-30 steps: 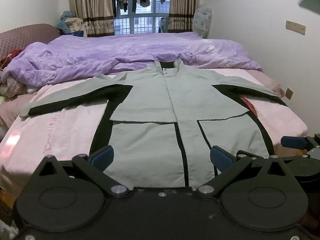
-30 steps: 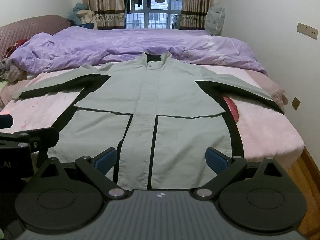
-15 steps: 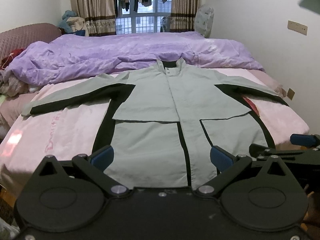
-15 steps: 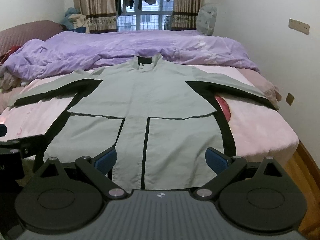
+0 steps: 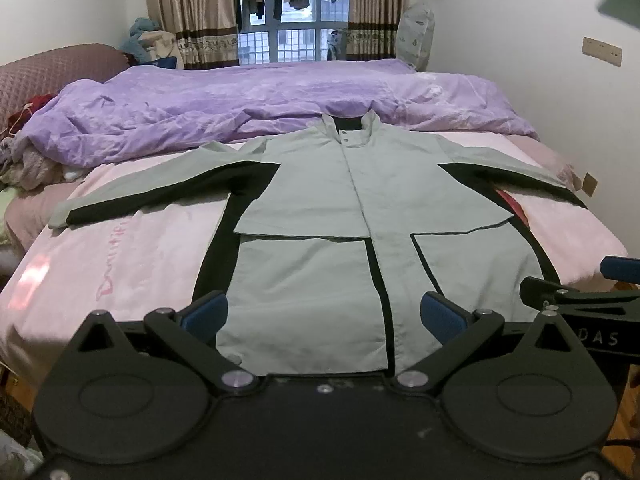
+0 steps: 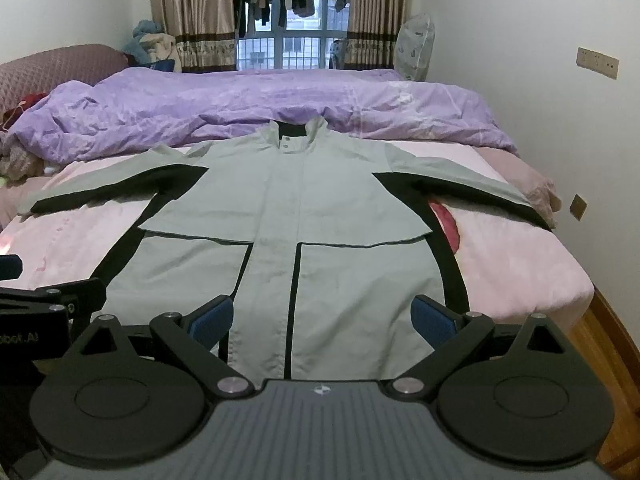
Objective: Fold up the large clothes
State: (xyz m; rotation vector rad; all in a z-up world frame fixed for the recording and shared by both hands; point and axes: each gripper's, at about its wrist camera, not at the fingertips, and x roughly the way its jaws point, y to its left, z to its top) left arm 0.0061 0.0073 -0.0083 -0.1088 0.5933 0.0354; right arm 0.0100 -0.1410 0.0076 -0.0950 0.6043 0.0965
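A large pale green jacket with black panels (image 5: 352, 216) (image 6: 296, 208) lies flat and face up on the pink bed sheet (image 5: 132, 256), both sleeves spread sideways, collar toward the window. My left gripper (image 5: 322, 316) hovers open before the jacket's hem, its blue pads (image 5: 206, 314) wide apart with nothing between them. My right gripper (image 6: 322, 318) is open too, near the hem and a little to the right. In the left wrist view the right gripper's side (image 5: 580, 304) shows at the right edge.
A rumpled purple duvet (image 5: 256, 104) covers the far half of the bed. A clothes pile (image 5: 24, 160) sits at the left edge. A red item (image 6: 446, 224) peeks from under the right sleeve. White wall and wooden floor (image 6: 604, 344) lie to the right.
Both cameras have tilted and shifted slightly, so the jacket sits a bit further right in the left view and left in the right view. The jacket has not moved; both grippers stay open.
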